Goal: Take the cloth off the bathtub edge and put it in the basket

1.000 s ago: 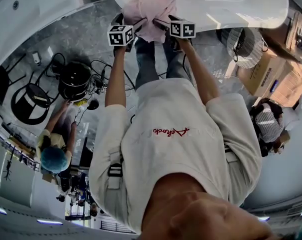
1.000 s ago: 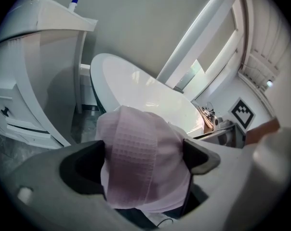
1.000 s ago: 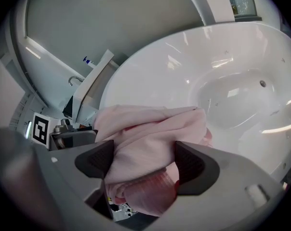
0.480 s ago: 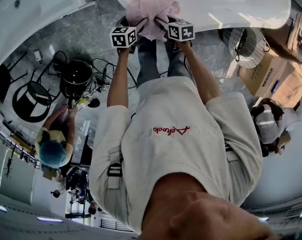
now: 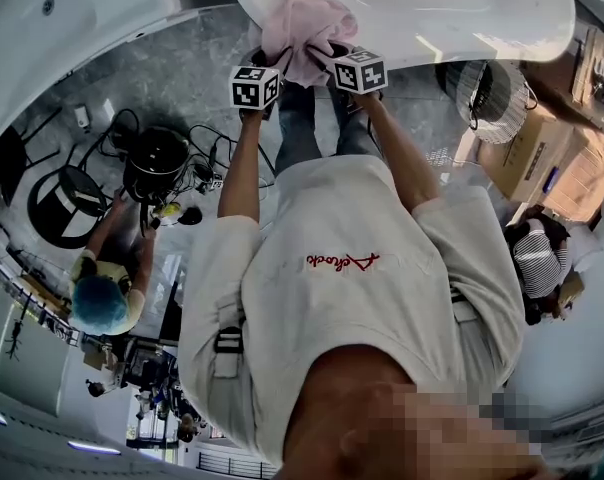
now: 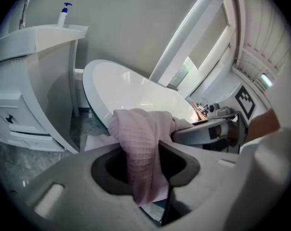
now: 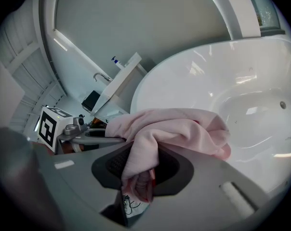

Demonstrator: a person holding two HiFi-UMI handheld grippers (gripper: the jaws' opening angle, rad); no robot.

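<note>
My left gripper [image 6: 144, 167] and my right gripper [image 7: 139, 170] have both just been closing. Each of the 2 pairs of jaws now pinches a fold of the pink cloth [image 5: 304, 26], the left from 7 o'clock of the bundle and the right from 5 o'clock. In the head view the cloth is bunched at 12 o'clock against the rim of the white bathtub [image 5: 442, 13], though I cannot tell whether it rests on that rim, and the white mesh basket [image 5: 487, 90] stands at 2 o'clock, well apart from the cloth.
</note>
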